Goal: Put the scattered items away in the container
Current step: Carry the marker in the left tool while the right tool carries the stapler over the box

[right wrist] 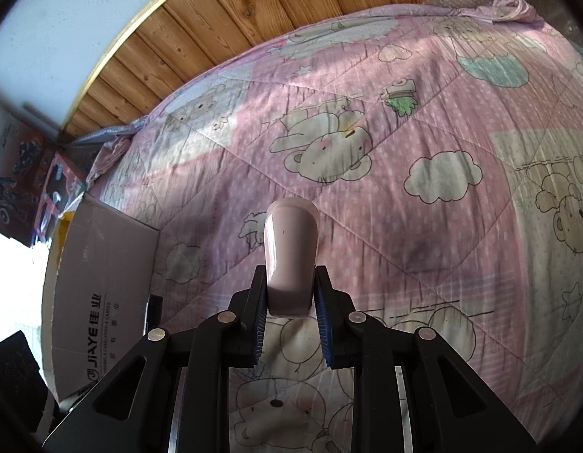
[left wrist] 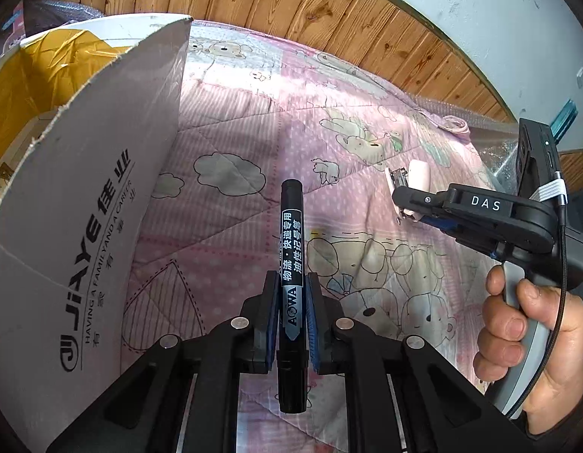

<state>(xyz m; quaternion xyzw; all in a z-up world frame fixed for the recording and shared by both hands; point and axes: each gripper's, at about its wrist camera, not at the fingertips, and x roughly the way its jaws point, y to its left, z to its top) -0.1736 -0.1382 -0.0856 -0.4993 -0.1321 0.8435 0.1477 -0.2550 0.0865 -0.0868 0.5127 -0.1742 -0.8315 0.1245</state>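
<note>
Left gripper (left wrist: pixel 291 294) clamped on marker (left wrist: pixel 291 234), beside box (left wrist: pixel 84 204); right gripper (right wrist: pixel 289 294) clamped on stapler (right wrist: pixel 290 253), over quilt (right wrist: pixel 423 226).

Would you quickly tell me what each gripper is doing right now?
Left gripper: closed on a black marker.
Right gripper: closed on a pale pink stapler.

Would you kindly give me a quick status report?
Left gripper shut on black marker. Right gripper shut on pink stapler. Cardboard box open at left, nothing blocking.
</note>
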